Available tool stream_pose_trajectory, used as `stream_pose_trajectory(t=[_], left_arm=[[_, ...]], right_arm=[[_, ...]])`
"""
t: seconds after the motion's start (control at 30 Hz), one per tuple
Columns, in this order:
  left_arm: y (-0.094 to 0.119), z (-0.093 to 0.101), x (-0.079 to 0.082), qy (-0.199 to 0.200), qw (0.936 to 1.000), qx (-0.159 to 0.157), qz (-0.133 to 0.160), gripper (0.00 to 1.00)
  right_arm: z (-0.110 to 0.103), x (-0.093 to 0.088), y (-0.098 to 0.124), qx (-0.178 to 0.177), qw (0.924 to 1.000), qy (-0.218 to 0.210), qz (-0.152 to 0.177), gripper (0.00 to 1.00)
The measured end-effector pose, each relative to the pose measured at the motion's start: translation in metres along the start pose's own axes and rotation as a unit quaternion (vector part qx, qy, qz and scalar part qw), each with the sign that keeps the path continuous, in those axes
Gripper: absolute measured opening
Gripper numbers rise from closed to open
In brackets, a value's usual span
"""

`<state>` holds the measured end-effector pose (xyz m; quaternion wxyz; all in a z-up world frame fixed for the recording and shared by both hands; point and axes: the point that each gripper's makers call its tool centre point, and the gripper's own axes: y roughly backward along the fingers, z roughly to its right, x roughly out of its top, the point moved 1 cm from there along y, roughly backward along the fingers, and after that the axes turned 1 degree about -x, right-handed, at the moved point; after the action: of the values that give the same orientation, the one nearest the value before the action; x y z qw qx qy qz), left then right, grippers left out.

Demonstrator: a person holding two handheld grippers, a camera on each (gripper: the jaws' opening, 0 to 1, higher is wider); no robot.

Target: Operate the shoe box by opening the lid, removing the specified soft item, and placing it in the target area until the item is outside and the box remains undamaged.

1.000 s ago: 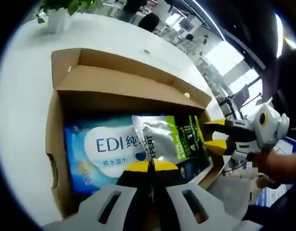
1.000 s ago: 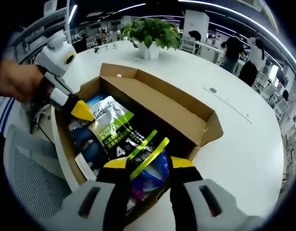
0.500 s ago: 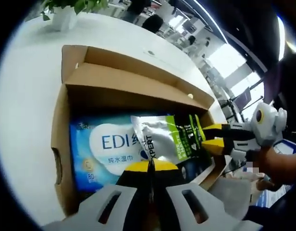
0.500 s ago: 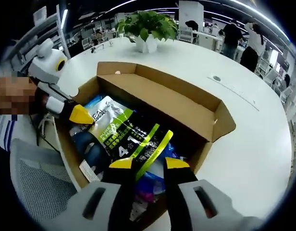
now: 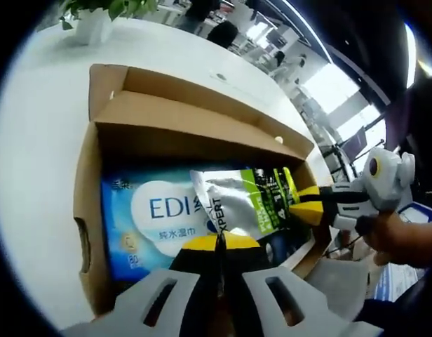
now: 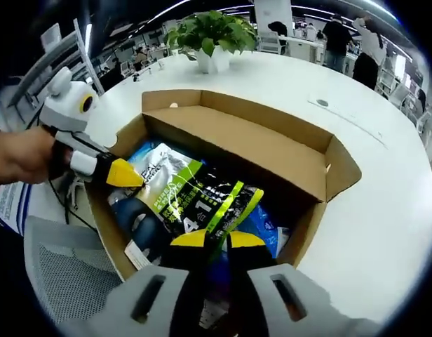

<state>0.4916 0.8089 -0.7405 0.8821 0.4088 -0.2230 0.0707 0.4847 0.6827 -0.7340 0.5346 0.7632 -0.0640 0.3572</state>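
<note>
An open cardboard shoe box (image 5: 195, 116) (image 6: 258, 144) lies on a white table. Inside it, a soft silver, green and black pouch (image 5: 237, 200) (image 6: 195, 193) rests on a blue wet-wipes pack (image 5: 153, 210) (image 6: 261, 221). My left gripper (image 5: 219, 242) is shut on the pouch's silver end, and in the right gripper view this left gripper (image 6: 128, 175) comes in from the left. My right gripper (image 6: 217, 240) is shut on the pouch's black and green end; the left gripper view has it (image 5: 300, 205) at the box's right side.
The white table (image 5: 41, 91) (image 6: 384, 175) spreads round the box. A potted plant (image 6: 212, 35) (image 5: 97, 17) stands beyond the box. A grey mesh chair (image 6: 55, 281) sits below the table's edge, near a person's hand (image 6: 19, 154). People stand far behind.
The right gripper's jaws have closed in on the pouch's black and green end. The left gripper has kept its hold on the silver end. Both views have shifted a little.
</note>
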Motion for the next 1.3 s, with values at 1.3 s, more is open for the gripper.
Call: stream_pose_trajectory(t=[1.3], left_arm=[[0.02,0.038,0.024,-0.037,0.9986,-0.023,0.031,0.0]], right_arm=[[0.012,0.016,0.037,-0.016,0.9977,-0.06,0.028,0.0]])
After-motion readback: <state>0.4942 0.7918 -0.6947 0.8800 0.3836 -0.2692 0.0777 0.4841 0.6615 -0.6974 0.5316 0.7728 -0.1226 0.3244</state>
